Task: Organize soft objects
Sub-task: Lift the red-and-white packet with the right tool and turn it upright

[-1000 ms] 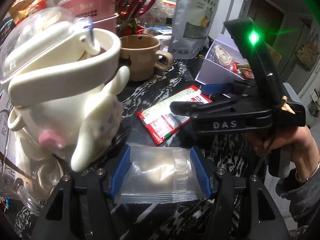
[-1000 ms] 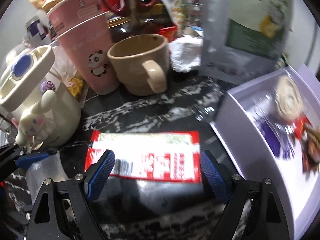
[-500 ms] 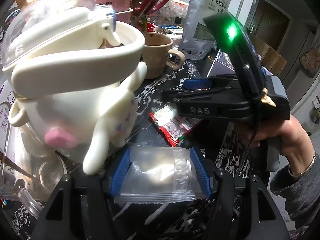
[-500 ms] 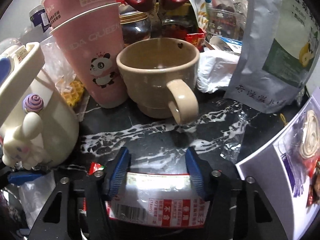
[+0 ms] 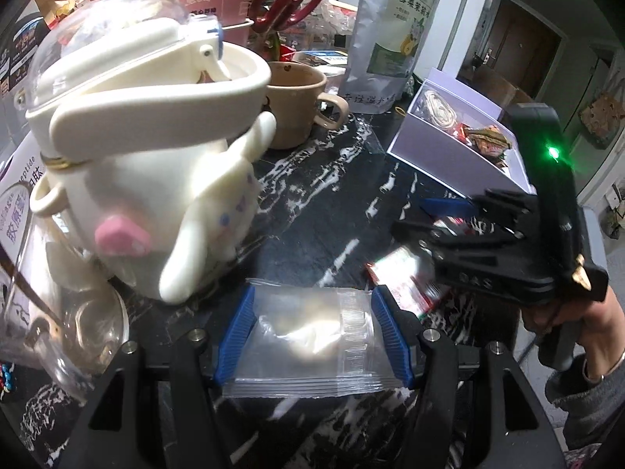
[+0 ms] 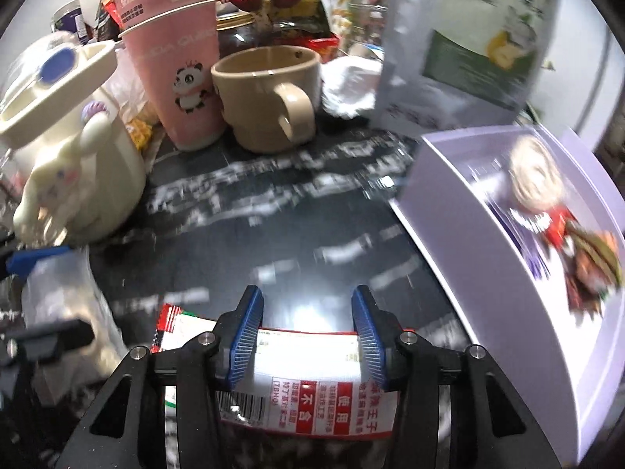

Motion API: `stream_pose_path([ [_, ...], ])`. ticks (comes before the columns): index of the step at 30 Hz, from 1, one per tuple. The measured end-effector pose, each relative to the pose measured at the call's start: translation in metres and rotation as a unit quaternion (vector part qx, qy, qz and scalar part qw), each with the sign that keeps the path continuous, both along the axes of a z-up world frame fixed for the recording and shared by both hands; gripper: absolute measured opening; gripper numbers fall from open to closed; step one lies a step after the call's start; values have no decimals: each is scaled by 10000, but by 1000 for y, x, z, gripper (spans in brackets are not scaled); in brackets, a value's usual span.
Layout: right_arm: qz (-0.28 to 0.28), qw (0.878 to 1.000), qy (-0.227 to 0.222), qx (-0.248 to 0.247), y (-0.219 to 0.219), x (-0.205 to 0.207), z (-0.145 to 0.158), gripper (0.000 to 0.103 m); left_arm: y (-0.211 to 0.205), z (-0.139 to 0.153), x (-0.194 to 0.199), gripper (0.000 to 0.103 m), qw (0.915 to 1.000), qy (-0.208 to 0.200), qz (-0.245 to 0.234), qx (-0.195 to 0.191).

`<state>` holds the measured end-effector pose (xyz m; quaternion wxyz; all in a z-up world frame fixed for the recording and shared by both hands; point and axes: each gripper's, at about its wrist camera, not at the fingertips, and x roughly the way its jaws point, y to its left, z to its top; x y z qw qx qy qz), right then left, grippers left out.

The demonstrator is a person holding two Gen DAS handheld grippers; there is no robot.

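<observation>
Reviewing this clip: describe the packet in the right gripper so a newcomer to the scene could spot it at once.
Start at the open lavender box on the dark marbled table. Just left of its near corner, the right gripper pinches a flat sachet. It is red and white with a barcode, unlike the clear plastic pouch in the left gripper.

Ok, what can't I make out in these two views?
- Clear bag, left view: contents only a pale blur.
- Red packet, right view: near end cut by the frame edge; left view: motion-blurred behind the right gripper.
- Lavender box, right view: contents smeared.
</observation>
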<state>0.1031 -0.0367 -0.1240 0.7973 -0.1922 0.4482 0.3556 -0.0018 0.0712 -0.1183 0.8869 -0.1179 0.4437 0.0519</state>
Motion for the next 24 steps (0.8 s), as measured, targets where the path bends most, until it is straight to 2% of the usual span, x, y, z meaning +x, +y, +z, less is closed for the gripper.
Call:
stream_pose_path([
  [6, -423, 9990, 75, -111, -35, -28, 3, 48, -10, 4, -7, 61, 10000, -27, -92, 2],
  [9, -468, 9986, 228, -117, -43, -36, 5, 49, -14, 6, -8, 61, 9999, -60, -122, 17],
  [13, -399, 9986, 337, 107, -62, -40, 13, 73, -21, 12, -9, 61, 9998, -133, -143, 32],
  [17, -161, 9993, 311, 133, -78, -51, 23, 76, -27, 17, -14, 61, 9997, -181, -163, -35],
  [19, 159, 9991, 360, 132, -80, -59, 25, 89, -30, 17, -15, 61, 9997, -167, -183, -90],
  [20, 313, 9989, 346, 95, -80, -63, 25, 91, -32, 17, -15, 61, 9997, -152, -186, -102],
  [24, 920, 9956, 40, -158, -78, -78, 27, 91, -39, 17, -19, 61, 9997, -125, -197, -95],
])
